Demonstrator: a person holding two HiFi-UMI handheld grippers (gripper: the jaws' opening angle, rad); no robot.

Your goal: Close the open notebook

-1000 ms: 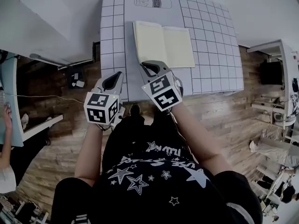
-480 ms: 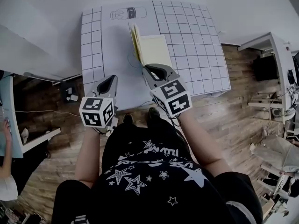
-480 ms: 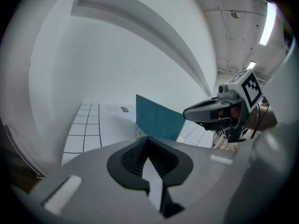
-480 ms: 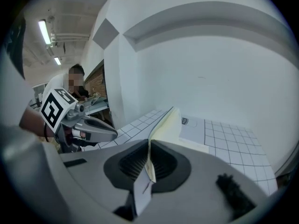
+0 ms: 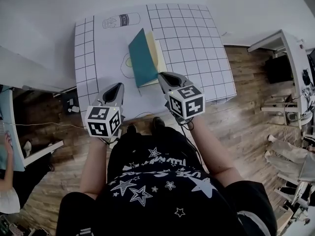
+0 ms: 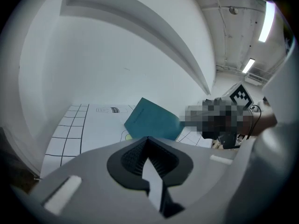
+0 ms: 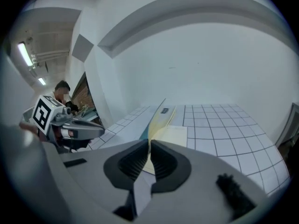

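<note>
Head view has the notebook (image 5: 146,58) in the upper middle of the frame, on the white gridded table (image 5: 197,43). It is half closed. Its teal cover (image 5: 139,60) stands tilted, and the cream pages (image 5: 160,53) lie flat just right of it. The long axis of the notebook runs from the lower part of the frame to the upper part, leaning a little to the left.

We see the right gripper (image 5: 166,77) at the near end of the cover, just below and right of it in the frame. In the right gripper view the jaws are almost together, and the thin edge of the cover (image 7: 156,113) seems to pass between them, so we judge that this gripper pinches the cover.

The left gripper (image 5: 119,86) is at the lower left, apart from the notebook. Its jaws meet with nothing between them, and it only faces the outer side of the cover (image 6: 152,122).

We think the next move goes across the long axis. The right gripper, which is the nearer one, has to carry the cover to the right and down onto the pages.
</note>
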